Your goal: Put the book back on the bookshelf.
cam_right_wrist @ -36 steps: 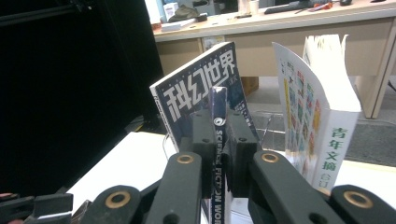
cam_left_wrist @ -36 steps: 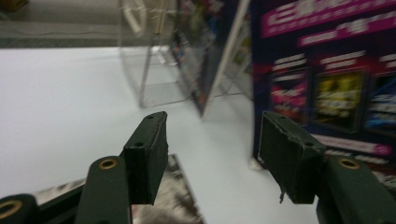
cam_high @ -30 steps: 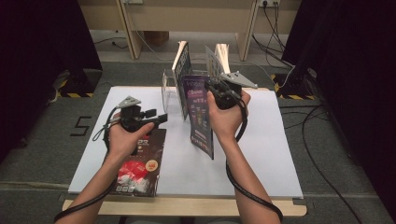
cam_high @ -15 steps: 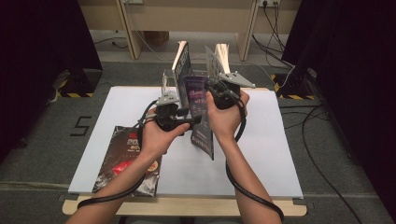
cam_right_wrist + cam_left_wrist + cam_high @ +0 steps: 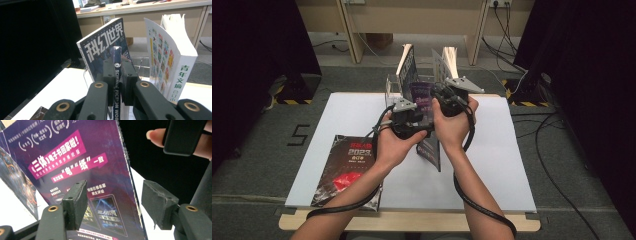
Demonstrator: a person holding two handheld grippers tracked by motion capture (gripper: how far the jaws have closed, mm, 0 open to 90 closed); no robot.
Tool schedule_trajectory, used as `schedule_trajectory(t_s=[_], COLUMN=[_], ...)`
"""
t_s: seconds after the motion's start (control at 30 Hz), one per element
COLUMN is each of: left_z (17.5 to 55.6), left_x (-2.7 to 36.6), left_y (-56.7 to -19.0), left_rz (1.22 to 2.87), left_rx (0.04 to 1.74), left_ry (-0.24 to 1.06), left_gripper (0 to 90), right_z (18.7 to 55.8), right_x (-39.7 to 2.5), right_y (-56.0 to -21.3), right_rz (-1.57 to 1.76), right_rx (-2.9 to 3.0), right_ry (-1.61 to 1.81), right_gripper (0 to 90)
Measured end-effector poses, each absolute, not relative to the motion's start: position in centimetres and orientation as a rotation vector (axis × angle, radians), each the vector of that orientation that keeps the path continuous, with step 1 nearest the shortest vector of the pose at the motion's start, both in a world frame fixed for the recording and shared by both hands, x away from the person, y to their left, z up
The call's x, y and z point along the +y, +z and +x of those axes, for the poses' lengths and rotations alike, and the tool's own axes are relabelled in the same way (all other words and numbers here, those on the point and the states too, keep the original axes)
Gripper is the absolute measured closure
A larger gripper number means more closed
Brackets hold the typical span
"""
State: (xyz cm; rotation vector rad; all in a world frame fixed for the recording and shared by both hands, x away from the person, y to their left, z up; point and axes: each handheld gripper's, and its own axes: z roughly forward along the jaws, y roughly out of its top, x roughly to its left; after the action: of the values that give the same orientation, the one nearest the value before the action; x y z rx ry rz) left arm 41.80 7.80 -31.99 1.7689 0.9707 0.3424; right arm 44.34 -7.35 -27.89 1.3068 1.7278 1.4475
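From above: right gripper (image 5: 447, 98) clamping the purple magazine (image 5: 428, 150) upright near the table (image 5: 512, 165) middle, just before a clear rack (image 5: 392, 85) with two standing books, likely to keep it vertical for slotting between them. Left gripper (image 5: 409, 117) brought close against the magazine's side, probably to steady it. Black magazine (image 5: 344, 170) lying flat at the near left.

Left gripper view: jaws spread, one pad (image 5: 76, 205) in front of the purple cover (image 5: 75, 170), the other past its edge; not yet biting.

Right gripper view: jaws pressed together on the spine (image 5: 116, 75), aimed between the dark upright book (image 5: 100, 50) and the white book (image 5: 175, 62).
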Motion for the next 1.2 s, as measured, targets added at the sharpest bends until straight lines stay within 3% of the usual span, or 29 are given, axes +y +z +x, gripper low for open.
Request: schedule_trajectory(t_s=[0.73, 1.2], left_z=[43.0, 42.3], left_x=[6.2, 6.4], left_y=[-31.9, -31.9], left_rz=[1.753, 1.745], left_rx=[1.011, 1.042], left_ry=[0.380, 0.445], left_gripper=[38.2, 52.1], right_z=[44.1, 44.0], right_x=[-7.0, -6.9], right_y=[-27.9, -27.7], right_rz=[1.298, 1.324], right_rx=[1.741, 1.772], right_ry=[1.453, 1.528], right_gripper=[84.5, 84.4])
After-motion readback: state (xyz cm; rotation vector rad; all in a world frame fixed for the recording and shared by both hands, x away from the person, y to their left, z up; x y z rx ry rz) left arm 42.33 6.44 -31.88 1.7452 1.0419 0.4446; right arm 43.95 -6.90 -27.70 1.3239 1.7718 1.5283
